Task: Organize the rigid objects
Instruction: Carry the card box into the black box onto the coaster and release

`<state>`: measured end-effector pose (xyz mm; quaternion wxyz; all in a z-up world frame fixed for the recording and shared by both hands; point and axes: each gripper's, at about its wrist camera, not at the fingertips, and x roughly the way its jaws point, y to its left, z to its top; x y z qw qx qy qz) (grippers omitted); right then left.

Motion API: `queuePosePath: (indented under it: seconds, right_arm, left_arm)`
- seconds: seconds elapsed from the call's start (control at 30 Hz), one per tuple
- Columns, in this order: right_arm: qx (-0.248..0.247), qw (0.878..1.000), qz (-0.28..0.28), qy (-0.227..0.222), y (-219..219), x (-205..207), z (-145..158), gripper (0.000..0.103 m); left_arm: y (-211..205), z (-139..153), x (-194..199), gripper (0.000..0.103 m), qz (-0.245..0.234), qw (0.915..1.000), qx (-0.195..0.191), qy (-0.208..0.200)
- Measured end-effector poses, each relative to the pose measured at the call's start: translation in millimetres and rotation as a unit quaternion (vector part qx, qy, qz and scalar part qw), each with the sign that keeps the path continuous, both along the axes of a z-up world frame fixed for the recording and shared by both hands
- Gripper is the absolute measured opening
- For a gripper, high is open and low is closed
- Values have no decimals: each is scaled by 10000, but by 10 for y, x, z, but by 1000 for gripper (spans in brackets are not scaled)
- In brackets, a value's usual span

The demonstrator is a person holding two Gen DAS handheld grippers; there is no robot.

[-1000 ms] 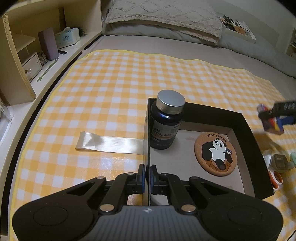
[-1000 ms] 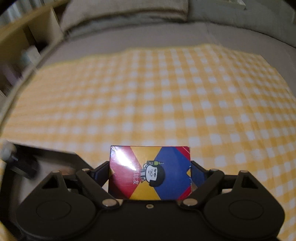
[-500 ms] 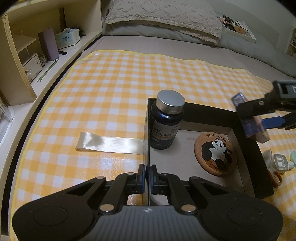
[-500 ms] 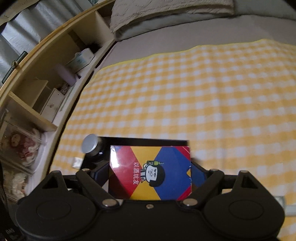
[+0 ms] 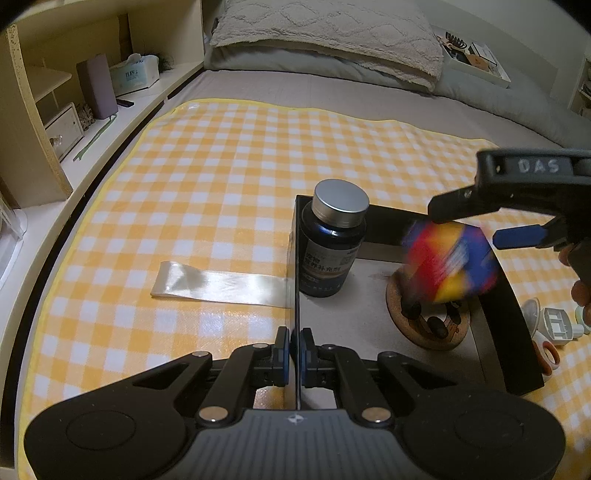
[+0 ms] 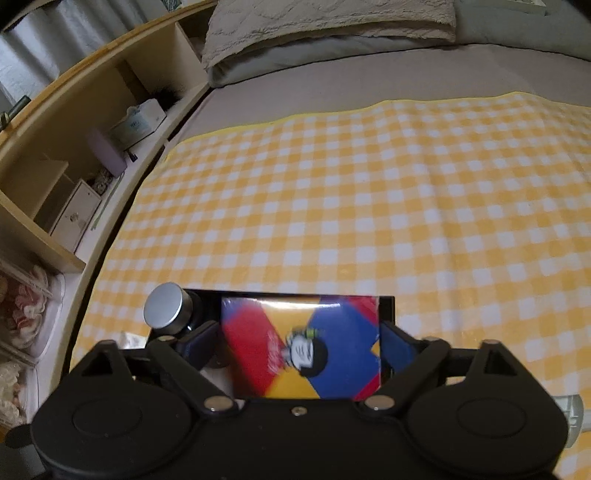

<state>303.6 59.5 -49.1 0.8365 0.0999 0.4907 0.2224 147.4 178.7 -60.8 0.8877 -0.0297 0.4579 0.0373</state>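
A black open box (image 5: 506, 332) lies on the yellow checked cloth. My left gripper (image 5: 295, 343) is shut on its thin left wall. Inside stand a dark bottle (image 5: 332, 243) with a silver cap and a cork panda coaster (image 5: 428, 325). My right gripper (image 5: 463, 227) hangs over the box's right half and its jaws are opening. A red, blue and yellow card pack (image 5: 448, 258) shows blurred between them, tilted and just above the coaster. In the right wrist view the pack (image 6: 301, 347) sits between the spread pads (image 6: 399, 350), with the bottle cap (image 6: 164, 310) to its left.
A clear tape strip (image 5: 221, 282) lies on the cloth left of the box. Orange-handled scissors (image 5: 546, 354) and small white items (image 5: 557, 325) lie right of it. Wooden shelves (image 5: 92, 85) line the left side, a pillow (image 5: 332, 29) lies beyond. A person's fingers (image 5: 580, 291) show at the right edge.
The right gripper has carried the card pack leftward over the black box, and its jaws have spread so the pack now blurs and tilts free. The left gripper has kept still on the wall.
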Motion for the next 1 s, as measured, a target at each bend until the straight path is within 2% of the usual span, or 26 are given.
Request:
queuePosePath:
  seconds: [0.27, 0.57, 0.87, 1.0]
  right_arm:
    - [65, 9997, 127, 210, -29, 31, 15, 101]
    - [33, 9984, 482, 283, -58, -137, 81, 101]
    - [110, 9964, 841, 78, -193, -308, 251, 102]
    - [166, 9954, 923, -210, -308, -371, 347, 103]
  left_arm:
    - [-14, -14, 1, 7, -4, 10000, -18, 18]
    - [-17, -18, 2, 7, -2, 10000, -16, 18]
    - [-16, -22, 7, 7, 22, 10000, -7, 18]
    - [-12, -7, 5, 7, 37, 10000, -12, 8]
